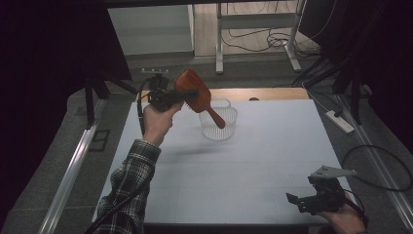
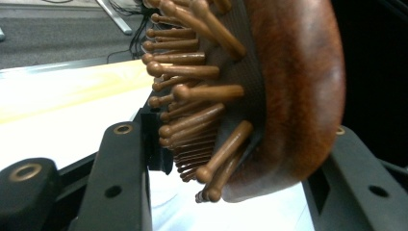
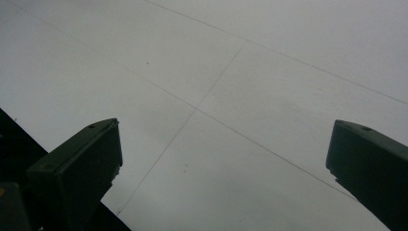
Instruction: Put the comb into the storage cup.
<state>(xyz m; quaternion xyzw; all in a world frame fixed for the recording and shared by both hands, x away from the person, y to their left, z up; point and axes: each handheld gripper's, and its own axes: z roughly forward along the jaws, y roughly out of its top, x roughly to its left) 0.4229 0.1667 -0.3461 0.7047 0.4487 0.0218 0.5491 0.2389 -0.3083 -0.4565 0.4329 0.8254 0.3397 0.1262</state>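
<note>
A reddish-brown wooden hairbrush [image 1: 197, 95] hangs in the air above the back of the white table [image 1: 224, 170], its handle slanting down toward a clear plastic basket [image 1: 219, 124]. My left gripper [image 1: 187, 95] is shut on the brush head. In the left gripper view the brush [image 2: 288, 96] sits between the black jaws, its wooden bristles pointing left. My right gripper [image 1: 297, 200] rests low at the table's front right corner, held by a hand. In the right gripper view its jaws stand wide apart over bare table [image 3: 216, 96], so my right gripper [image 3: 223, 154] is open and holds nothing.
A wooden strip [image 1: 258, 93] runs along the table's far edge. Metal frame legs [image 1: 219, 44] and loose cables [image 1: 272, 39] lie on the floor beyond. A power strip [image 1: 341, 122] lies on the floor at the right. Dark curtains hang at both sides.
</note>
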